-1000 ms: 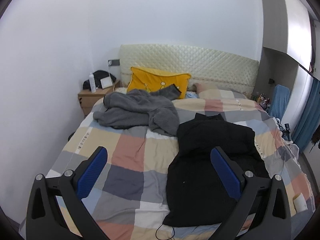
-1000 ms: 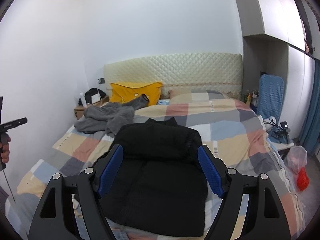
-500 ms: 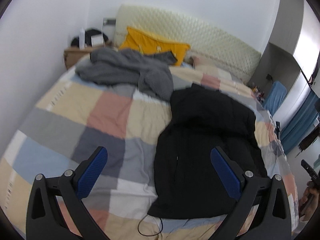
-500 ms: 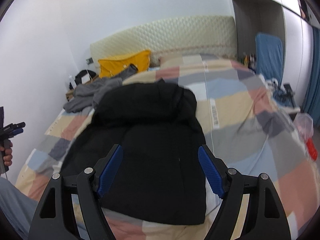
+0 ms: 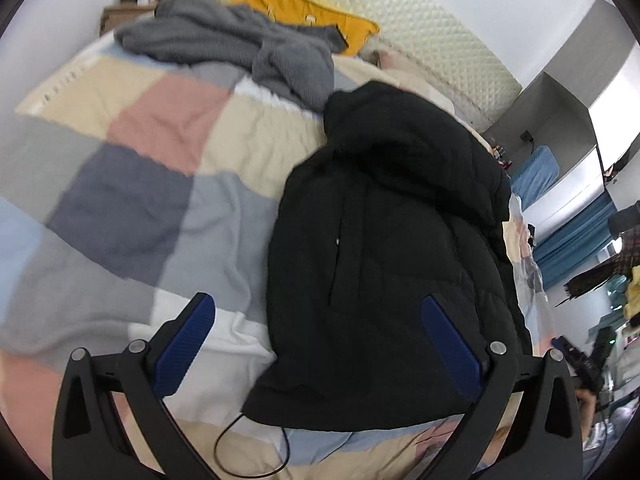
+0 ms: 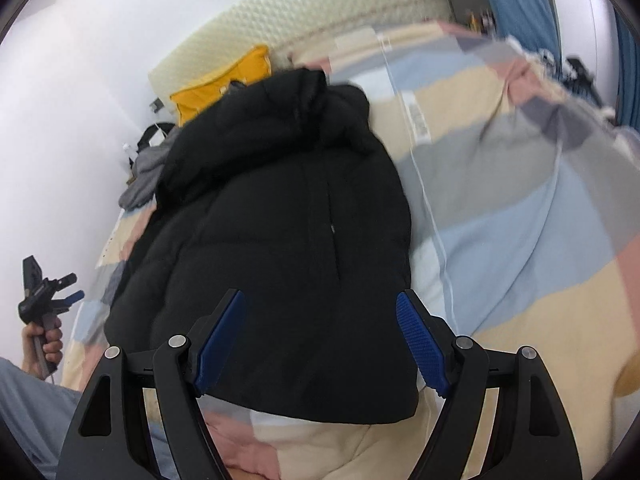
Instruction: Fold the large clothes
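Left wrist view: a checked patchwork quilt (image 5: 132, 152) covers the bed, a crumpled grey fleece garment (image 5: 240, 40) at 11 o'clock, a puffy black quilted jacket (image 5: 384, 240) lying flat from centre toward 5 o'clock. The left gripper (image 5: 316, 344) hovers above its hem, fingers wide, empty. In the right wrist view the right gripper (image 6: 320, 340) likewise gapes over the hem. The jacket looks bulky, soft, probably slippery; pinching the hem corners seems best.
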Tool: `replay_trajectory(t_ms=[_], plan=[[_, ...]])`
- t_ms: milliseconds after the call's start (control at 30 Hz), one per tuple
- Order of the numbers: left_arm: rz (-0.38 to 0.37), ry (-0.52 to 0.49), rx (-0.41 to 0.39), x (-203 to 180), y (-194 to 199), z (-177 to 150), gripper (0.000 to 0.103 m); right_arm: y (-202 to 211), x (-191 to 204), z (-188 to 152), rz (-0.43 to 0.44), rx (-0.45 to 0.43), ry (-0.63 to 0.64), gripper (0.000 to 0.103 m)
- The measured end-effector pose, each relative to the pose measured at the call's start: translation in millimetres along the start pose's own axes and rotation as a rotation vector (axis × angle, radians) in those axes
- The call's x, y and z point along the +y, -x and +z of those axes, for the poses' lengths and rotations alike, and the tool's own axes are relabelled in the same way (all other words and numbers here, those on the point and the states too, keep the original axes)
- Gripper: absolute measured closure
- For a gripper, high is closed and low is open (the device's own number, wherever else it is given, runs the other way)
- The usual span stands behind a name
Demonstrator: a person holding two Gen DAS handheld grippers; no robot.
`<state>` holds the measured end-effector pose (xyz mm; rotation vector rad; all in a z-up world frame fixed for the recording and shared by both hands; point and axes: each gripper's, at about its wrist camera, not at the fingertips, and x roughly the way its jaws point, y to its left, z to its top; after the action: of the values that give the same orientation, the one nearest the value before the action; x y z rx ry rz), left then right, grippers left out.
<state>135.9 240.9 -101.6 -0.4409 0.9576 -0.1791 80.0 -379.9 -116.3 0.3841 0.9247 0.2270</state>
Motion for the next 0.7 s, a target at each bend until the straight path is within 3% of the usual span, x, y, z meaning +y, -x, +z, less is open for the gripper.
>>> replay_trajectory(t_ms=[167,300,433,633,700], plan=[[-0.053,0.059,0.059,11,-32,-12,0.002,-23,-42,-13,0.126,0.05,-0.156,0.027],[-0.117,0.109,0.088,21,-48,-20,0.004,-35,-64,-16,0.129,0.072,-0.23,0.027],[-0.104,0.11,0.109,27,-61,-25,0.005,-45,-80,-20,0.177,0.093,-0.29,0.026],[-0.118,0.081,0.149,27,-76,-38,0.005,-41,-59,-14,0.323,0.105,-0.208,0.027],[-0.108,0.04,0.151,19,-79,-42,0.006,-41,-48,-13,0.334,0.113,-0.151,0.027]])
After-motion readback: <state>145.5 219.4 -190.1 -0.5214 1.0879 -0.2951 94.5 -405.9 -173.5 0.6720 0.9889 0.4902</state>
